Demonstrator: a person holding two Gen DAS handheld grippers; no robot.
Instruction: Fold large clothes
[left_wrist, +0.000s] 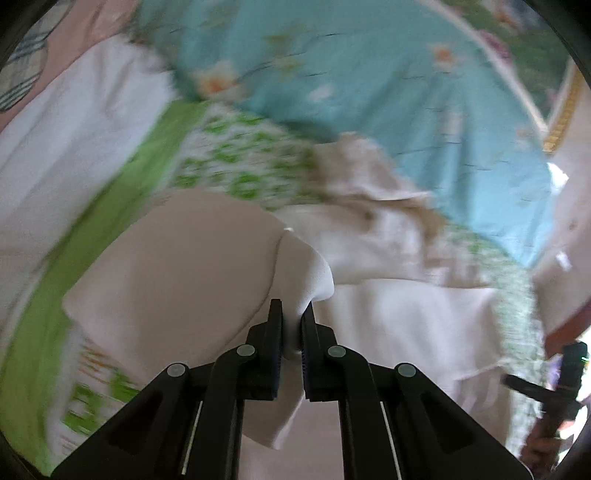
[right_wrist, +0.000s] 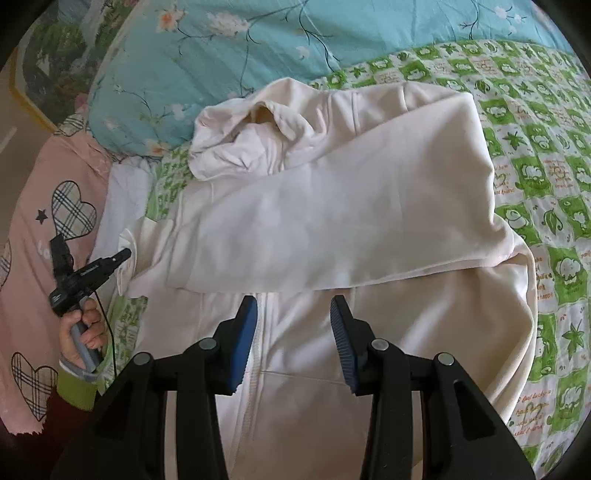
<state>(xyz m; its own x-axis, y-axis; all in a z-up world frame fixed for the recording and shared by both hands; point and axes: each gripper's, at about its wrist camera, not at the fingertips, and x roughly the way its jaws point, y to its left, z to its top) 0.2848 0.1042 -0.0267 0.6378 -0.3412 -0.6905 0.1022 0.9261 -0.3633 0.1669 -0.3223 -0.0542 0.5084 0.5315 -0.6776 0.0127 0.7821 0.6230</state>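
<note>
- The left wrist view is motion-blurred but shows up close what the other cannot: the left gripper (left_wrist: 293, 308) has its jaws pinched nearly together on a fold of the cream hooded jacket (left_wrist: 207, 266), the cloth bunched and lifted between the pads.
- Only the right wrist view shows the whole jacket (right_wrist: 332, 206) spread across the green-and-white patterned bedspread (right_wrist: 546, 155), its hood (right_wrist: 251, 136) crumpled toward the turquoise floral quilt (right_wrist: 207, 66), one sleeve (right_wrist: 332, 221) folded across the chest and the front zipper (right_wrist: 258, 332) running down between the fingers.
- The right gripper (right_wrist: 293, 306) hangs over the jacket's front with its blue-padded jaws partly apart and nothing between them.
- In that view the left gripper (right_wrist: 123, 254) appears small at the left edge, gripped by a hand (right_wrist: 83, 332) in a green cuff, its tip at the sleeve's end.
- A pink blanket with plaid hearts (right_wrist: 55, 206) lies left of the jacket.
</note>
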